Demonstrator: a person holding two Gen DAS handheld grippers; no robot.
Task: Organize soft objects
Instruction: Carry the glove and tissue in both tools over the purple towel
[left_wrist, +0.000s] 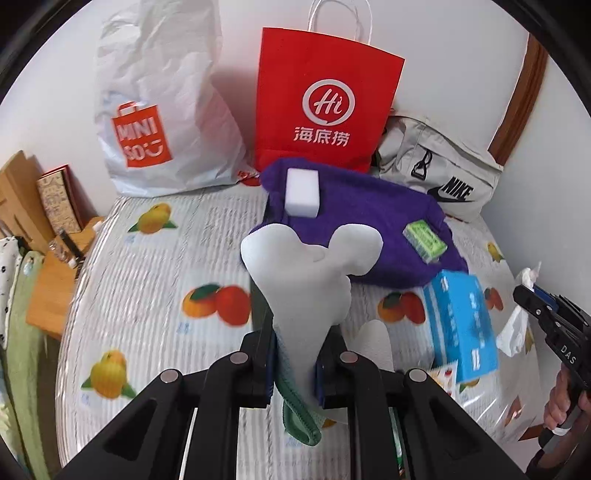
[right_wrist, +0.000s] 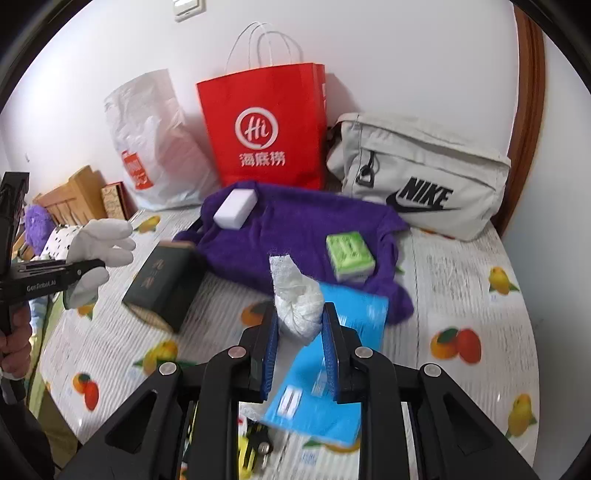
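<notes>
My left hand-held gripper (left_wrist: 293, 365) clamps white glove (left_wrist: 306, 266); right hand-held gripper (right_wrist: 300, 345) clamps tissue wad (right_wrist: 297, 299). Both lifted above table (left_wrist: 155, 280). Neither stowed. Purple towel (right_wrist: 295, 225), sponge (right_wrist: 235, 208) remain unsorted.

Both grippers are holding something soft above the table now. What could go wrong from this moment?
The crumpled tissue sits loosely between the right gripper pads, so it may slip or tear. The white glove hangs far out of the left gripper; swinging it could knock the white sponge or green sponge off the purple towel.
</notes>
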